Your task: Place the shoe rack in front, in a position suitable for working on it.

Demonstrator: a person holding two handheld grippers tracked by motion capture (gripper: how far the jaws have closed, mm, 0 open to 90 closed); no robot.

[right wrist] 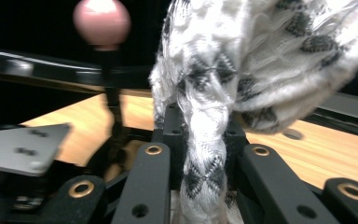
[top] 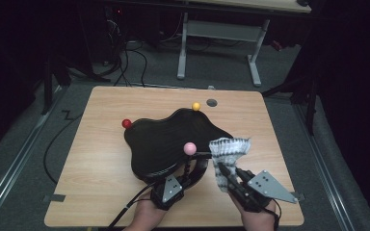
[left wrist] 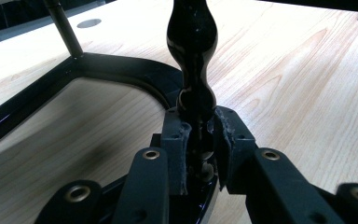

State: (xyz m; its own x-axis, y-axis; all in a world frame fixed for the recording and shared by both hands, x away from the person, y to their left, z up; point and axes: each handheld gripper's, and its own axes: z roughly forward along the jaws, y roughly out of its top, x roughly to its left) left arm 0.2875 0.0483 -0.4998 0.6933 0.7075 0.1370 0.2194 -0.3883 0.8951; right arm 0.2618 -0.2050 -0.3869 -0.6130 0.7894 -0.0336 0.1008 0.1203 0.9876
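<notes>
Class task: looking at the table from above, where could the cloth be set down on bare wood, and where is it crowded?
Bare wood lies left of the black tray and along the table far edge. The near edge is crowded by both tools and the cloth.

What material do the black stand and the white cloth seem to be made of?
Stand: probably lacquered wood or plastic, since its black surface is glossy and shows highlights. Cloth: knitted yarn, soft and fuzzy, white with a grey pattern; loose fibres show in the right gripper view.

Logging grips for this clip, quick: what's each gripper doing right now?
Left gripper: closed on the black stand's post.
Right gripper: closed on the knitted cloth, bunched between its jaws.
</notes>
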